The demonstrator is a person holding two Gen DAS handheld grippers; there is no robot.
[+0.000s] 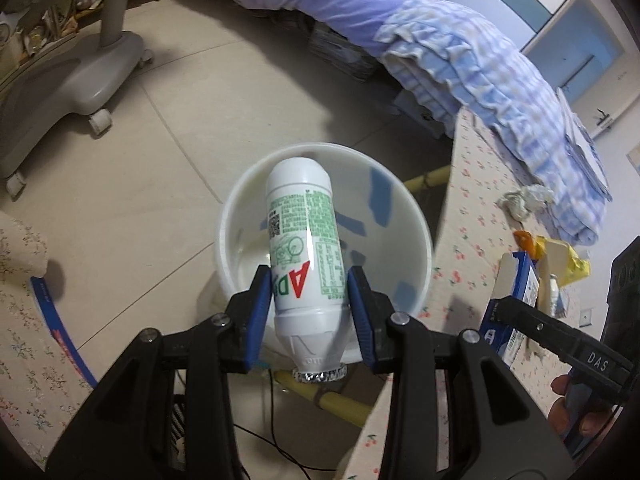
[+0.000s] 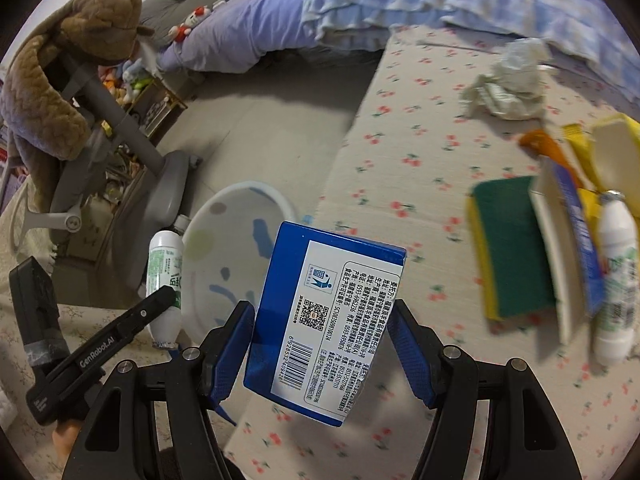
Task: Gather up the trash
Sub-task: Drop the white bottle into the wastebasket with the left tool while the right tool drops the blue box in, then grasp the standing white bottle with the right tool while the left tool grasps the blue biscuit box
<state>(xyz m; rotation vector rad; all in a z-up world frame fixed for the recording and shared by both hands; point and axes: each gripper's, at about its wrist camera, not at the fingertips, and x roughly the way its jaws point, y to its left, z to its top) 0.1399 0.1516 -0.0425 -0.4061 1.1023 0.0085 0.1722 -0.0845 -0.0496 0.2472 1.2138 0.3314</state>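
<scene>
White bottle pinched by left gripper above bin, for dropping; blue box clamped in right gripper, queued.

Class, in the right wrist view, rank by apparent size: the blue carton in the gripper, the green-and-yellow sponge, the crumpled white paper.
1. Blue carton, though being nearest the camera inflates it.
2. Green-and-yellow sponge.
3. Crumpled white paper, a little smaller; farther off, so its true size is unsure.
</scene>
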